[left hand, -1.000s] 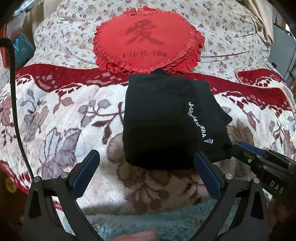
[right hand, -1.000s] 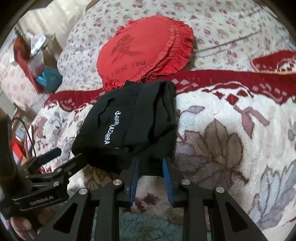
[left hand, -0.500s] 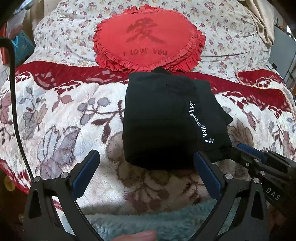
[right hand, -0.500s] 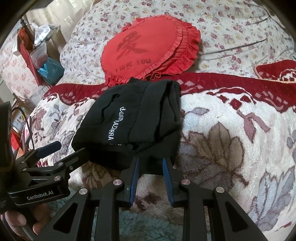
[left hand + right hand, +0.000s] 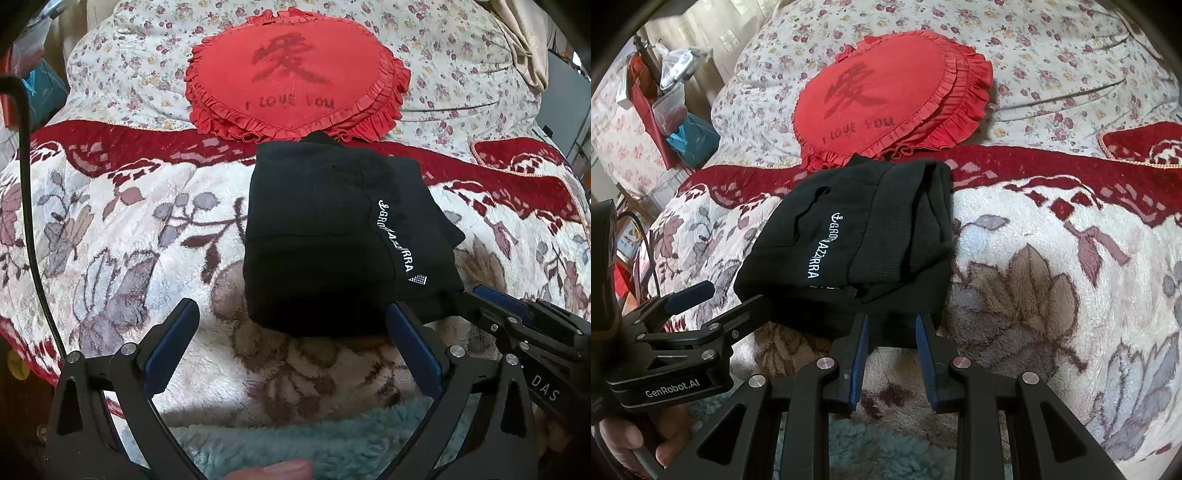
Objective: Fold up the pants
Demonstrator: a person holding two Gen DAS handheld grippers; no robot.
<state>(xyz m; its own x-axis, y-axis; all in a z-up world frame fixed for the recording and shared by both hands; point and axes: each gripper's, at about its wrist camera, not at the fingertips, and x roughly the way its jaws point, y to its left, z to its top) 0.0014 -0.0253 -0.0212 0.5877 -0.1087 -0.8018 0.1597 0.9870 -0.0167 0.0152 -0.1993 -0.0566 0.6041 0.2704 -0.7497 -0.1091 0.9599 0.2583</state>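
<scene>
The black pants (image 5: pixel 325 236) lie folded into a compact square on the flowered blanket, with white lettering down one side; they also show in the right wrist view (image 5: pixel 849 243). My left gripper (image 5: pixel 291 325) is wide open and empty, just in front of the near edge of the pants. My right gripper (image 5: pixel 890 325) has its jaws a narrow gap apart at the near right edge of the pants, with nothing clearly pinched. The right gripper shows in the left wrist view (image 5: pixel 491 299) at the pants' right corner.
A red heart-shaped ruffled cushion (image 5: pixel 295 77) lies just behind the pants. The blanket (image 5: pixel 129 229) has a dark red border. A pale blue fleece (image 5: pixel 295 435) lies at the near edge. Clutter and a red bag (image 5: pixel 668 110) stand left of the bed.
The right gripper's jaws have opened slightly and its view has swung a little to the right. The left gripper and the pants have barely moved.
</scene>
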